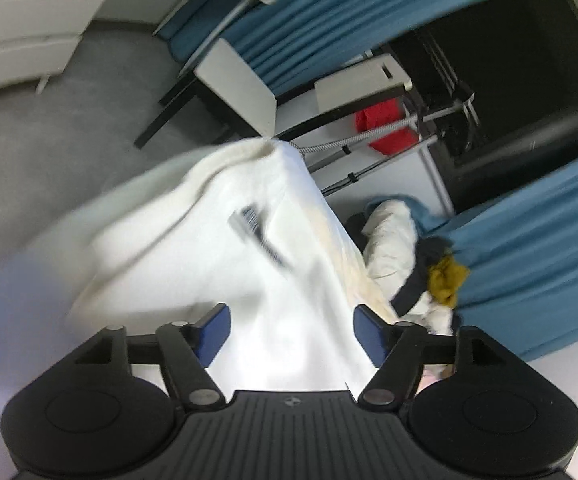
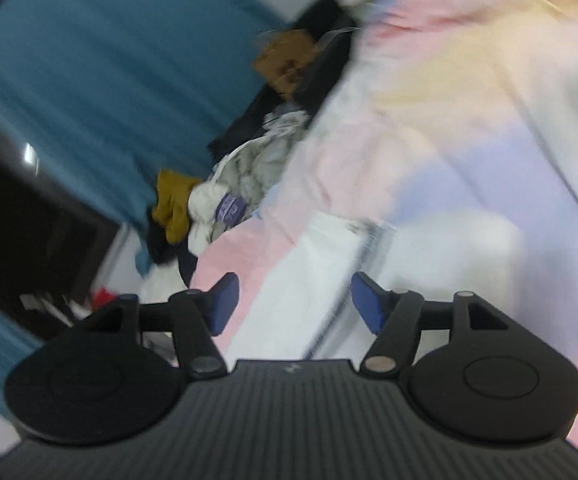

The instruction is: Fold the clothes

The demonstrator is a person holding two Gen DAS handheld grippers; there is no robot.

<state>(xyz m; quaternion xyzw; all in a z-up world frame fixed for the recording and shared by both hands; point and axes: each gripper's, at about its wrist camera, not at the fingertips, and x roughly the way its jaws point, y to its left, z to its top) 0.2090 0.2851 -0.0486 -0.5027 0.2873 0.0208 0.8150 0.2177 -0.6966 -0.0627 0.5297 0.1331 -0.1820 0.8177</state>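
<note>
Left wrist view: white garment point(image 1: 217, 240) with a dark printed mark lies bunched and draped ahead of the left gripper point(image 1: 291, 334), motion-blurred. Blue pads spread apart, white cloth showing between them but neither pad pressing it; reads as open, nothing held. Right wrist view: same white garment point(image 2: 321, 272) lies on a pastel pink, yellow and lilac sheet point(image 2: 469, 128), partly between the fingers of the right gripper point(image 2: 293, 304). Those pads are also apart, no pinch on cloth; open. Both frames are blurry, so the exact hem or corner positions can't be told.

Outward: a pile of other clothes point(image 2: 225, 200), with a mustard piece point(image 1: 447, 276) and dark fabric, sits near the sheet's edge by the teal curtain point(image 1: 529, 260). Grey floor, white drawer unit point(image 1: 29, 28) and a metal rack with something red point(image 1: 385, 128) lie well beyond.

Judgement on the step: the garment looks dropped onto the sheet and not yet flat. To do it well, spread it first: pick two matching edge points, shoulders or hem corners, one per gripper, pinch a single layer, pull apart to tension, then lay it down clear of the clothes pile. Avoid grabbing the sheet underneath.
</note>
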